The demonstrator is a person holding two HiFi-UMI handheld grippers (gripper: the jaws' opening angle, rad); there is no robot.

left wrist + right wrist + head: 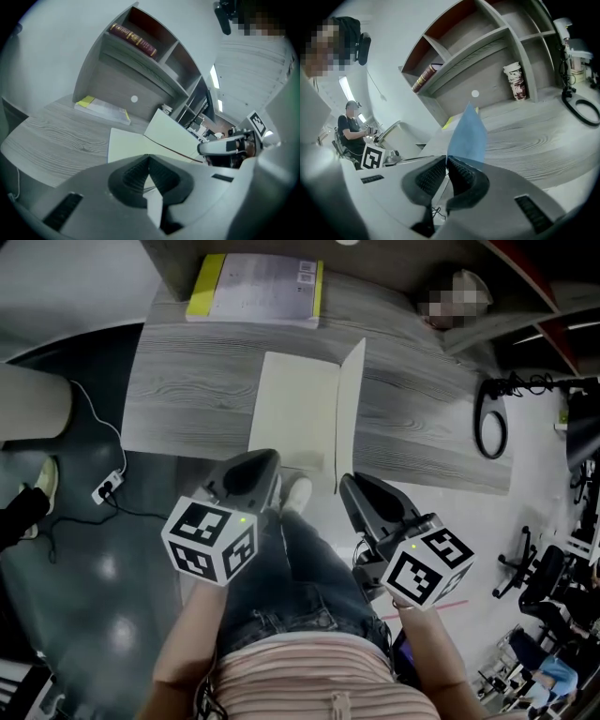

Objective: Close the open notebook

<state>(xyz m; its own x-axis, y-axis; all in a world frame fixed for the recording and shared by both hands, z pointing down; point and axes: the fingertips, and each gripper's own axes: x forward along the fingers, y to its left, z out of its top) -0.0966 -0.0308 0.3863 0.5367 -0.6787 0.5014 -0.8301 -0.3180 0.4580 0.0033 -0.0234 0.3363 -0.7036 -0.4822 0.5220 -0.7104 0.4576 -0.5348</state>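
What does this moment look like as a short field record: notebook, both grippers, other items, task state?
notebook: open on the desk, left half lying flat
right cover: raised close to upright
right gripper: jaws closed, apparently on the right cover's near edge
left gripper: jaws together, tip at the notebook's near edge
other items: yellow-edged book at the back of the desk
task state: notebook not yet closed
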